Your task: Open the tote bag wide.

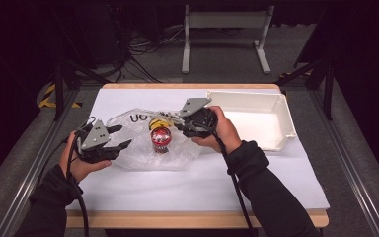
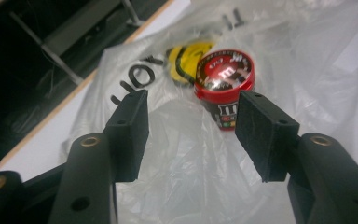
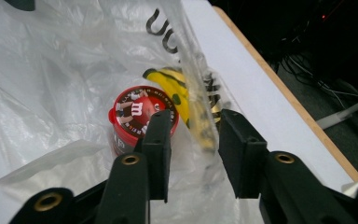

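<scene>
A clear plastic bag (image 1: 137,154) with black letters lies crumpled on the white table top. A red round candy tub (image 1: 160,138) and a yellow item with black marks (image 1: 158,122) rest within its folds. My left gripper (image 1: 123,137) sits at the bag's left edge. In the left gripper view its jaws stand apart over the film (image 2: 182,172), with the tub (image 2: 223,74) just beyond. My right gripper (image 1: 177,123) is at the bag's upper right. Its jaws are apart too, and a raised strip of film (image 3: 193,70) runs between them, beside the tub (image 3: 137,112) and the yellow item (image 3: 177,88).
A white plastic tray (image 1: 282,129) stands at the back right of the table. The white table cover (image 1: 202,182) reaches to the wooden front edge. Dark floor, cables and a metal stand lie behind the table.
</scene>
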### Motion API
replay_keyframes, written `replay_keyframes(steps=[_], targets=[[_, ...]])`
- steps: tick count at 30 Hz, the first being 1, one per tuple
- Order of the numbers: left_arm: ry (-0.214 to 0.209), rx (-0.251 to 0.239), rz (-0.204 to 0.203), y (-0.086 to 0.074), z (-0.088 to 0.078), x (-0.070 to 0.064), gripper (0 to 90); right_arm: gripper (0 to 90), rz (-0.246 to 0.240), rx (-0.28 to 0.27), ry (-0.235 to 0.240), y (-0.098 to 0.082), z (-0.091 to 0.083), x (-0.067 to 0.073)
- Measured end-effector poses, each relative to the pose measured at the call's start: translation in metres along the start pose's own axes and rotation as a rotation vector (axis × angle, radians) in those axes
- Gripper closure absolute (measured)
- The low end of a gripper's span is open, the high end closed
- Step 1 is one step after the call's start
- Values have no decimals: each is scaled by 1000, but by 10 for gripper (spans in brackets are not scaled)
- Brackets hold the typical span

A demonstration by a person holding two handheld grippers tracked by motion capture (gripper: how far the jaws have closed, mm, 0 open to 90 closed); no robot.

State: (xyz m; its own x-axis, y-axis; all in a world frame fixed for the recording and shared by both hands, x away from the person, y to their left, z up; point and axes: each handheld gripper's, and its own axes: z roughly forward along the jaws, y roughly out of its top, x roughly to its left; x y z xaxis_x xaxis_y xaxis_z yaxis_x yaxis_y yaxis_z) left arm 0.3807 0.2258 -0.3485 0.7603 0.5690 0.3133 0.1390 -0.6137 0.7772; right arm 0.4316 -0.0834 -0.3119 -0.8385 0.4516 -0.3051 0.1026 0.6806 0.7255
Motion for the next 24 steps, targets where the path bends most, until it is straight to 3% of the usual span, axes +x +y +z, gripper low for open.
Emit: replay_keyframes(steps=[2,6,10,11,13,15,16,19,24], targets=[[0,15,7,-1,5,1,461,653,-10,20,4,1,7,2],[-17,87,-6,-7,30,8,454,632,-53,137,1,1,35,7],[-28,143,-33,-18,51,18,442,531,-82,246,34,-6,58,4],[-27,153,-36,-20,55,20,435,484,-109,309,60,-9,68,4],[-21,174,-45,-25,62,23,428,475,-115,323,71,-10,71,4],[-24,176,-65,-28,67,26,413,409,-123,375,106,-12,81,5],[-22,176,-68,-30,69,28,405,367,-130,425,95,-13,88,6],[-36,184,-83,-35,75,32,394,324,-133,461,107,-15,95,6],[-7,234,-78,-41,90,37,406,258,-119,522,107,-18,108,4]])
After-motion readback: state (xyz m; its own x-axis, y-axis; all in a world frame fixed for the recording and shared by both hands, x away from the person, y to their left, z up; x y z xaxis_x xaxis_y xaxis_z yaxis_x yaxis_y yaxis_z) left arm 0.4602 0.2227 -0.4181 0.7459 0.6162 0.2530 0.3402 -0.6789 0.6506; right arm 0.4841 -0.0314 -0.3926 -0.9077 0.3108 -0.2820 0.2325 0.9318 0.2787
